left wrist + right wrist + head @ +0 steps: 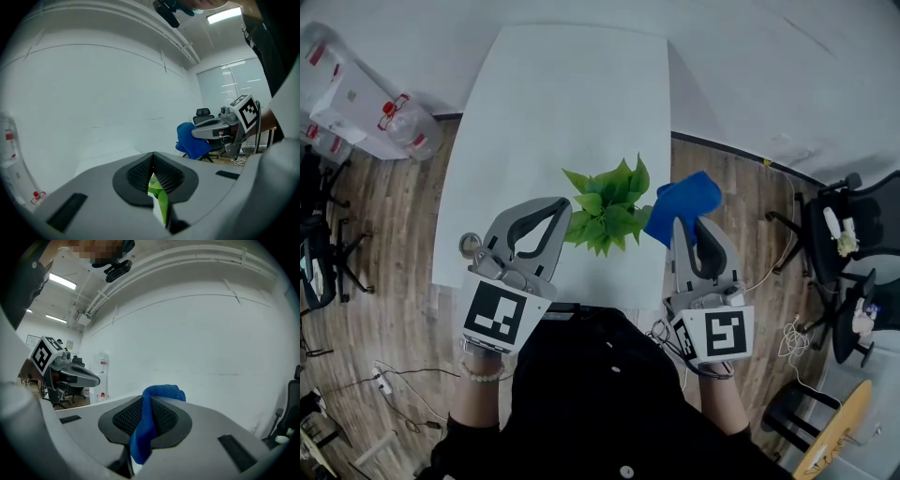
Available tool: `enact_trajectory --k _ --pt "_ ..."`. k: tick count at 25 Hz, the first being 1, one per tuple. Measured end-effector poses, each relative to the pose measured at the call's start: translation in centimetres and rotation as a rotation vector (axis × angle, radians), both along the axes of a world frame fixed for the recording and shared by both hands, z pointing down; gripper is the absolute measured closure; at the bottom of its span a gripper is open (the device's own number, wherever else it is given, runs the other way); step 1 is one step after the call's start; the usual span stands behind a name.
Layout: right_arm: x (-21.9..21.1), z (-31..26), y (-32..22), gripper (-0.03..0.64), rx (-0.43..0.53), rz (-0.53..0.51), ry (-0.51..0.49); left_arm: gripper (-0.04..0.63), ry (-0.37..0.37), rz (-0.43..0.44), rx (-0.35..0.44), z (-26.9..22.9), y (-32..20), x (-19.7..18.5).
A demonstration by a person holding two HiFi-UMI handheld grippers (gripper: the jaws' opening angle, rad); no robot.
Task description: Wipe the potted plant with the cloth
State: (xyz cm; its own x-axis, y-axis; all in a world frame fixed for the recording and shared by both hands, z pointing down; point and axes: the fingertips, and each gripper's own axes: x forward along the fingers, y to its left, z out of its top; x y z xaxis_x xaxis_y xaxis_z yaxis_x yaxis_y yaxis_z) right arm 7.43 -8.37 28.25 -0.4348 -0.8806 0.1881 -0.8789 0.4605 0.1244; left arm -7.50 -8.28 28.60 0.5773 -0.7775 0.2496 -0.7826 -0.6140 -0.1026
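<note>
The left claw [152, 161] clenches a leaf [159, 197] of the potted plant [609, 211] while the right claw [149, 401] grasps the cloth [684, 199] beside it; tugging may tear the leaf.

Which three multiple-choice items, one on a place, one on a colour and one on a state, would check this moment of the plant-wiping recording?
1. Where does the plant stand?
A. on the table, near the person's edge
B. on the floor by the chairs
C. at the table's far end

2. What colour is the cloth?
A. red
B. blue
C. white

3. What is between the jaws of the left gripper?
A. nothing
B. the cloth
C. a green leaf

Right letters:
1 A: the head view shows the plant close to the near edge.
2 B: the cloth pinched in the jaws of the right gripper is blue in every view.
3 C: the left gripper view shows the jaws shut on a leaf.
</note>
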Motion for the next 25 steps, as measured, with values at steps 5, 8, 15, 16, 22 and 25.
enact_trajectory --k 5,8,15,16,22,25 --pt "-0.13 0.07 0.11 0.537 -0.004 -0.005 0.007 0.581 0.005 -0.003 -0.003 -0.01 0.08 -0.07" --pt "-0.10 0.05 0.18 0.537 -0.008 -0.005 0.006 0.581 0.010 0.003 -0.011 0.02 0.17 0.08" --pt "-0.08 0.26 0.36 0.537 -0.017 -0.011 0.015 0.581 0.017 0.013 -0.011 0.03 0.31 0.43" --pt "-0.08 0.28 0.41 0.537 -0.018 -0.013 0.017 0.581 0.019 0.013 -0.012 0.03 0.33 0.45" --pt "-0.26 0.44 0.70 0.537 -0.024 -0.025 0.018 0.581 0.027 0.005 -0.017 0.08 0.46 0.41" --pt "-0.32 0.80 0.77 0.537 -0.031 -0.032 0.022 0.581 0.031 0.003 -0.019 0.21 0.50 0.38"
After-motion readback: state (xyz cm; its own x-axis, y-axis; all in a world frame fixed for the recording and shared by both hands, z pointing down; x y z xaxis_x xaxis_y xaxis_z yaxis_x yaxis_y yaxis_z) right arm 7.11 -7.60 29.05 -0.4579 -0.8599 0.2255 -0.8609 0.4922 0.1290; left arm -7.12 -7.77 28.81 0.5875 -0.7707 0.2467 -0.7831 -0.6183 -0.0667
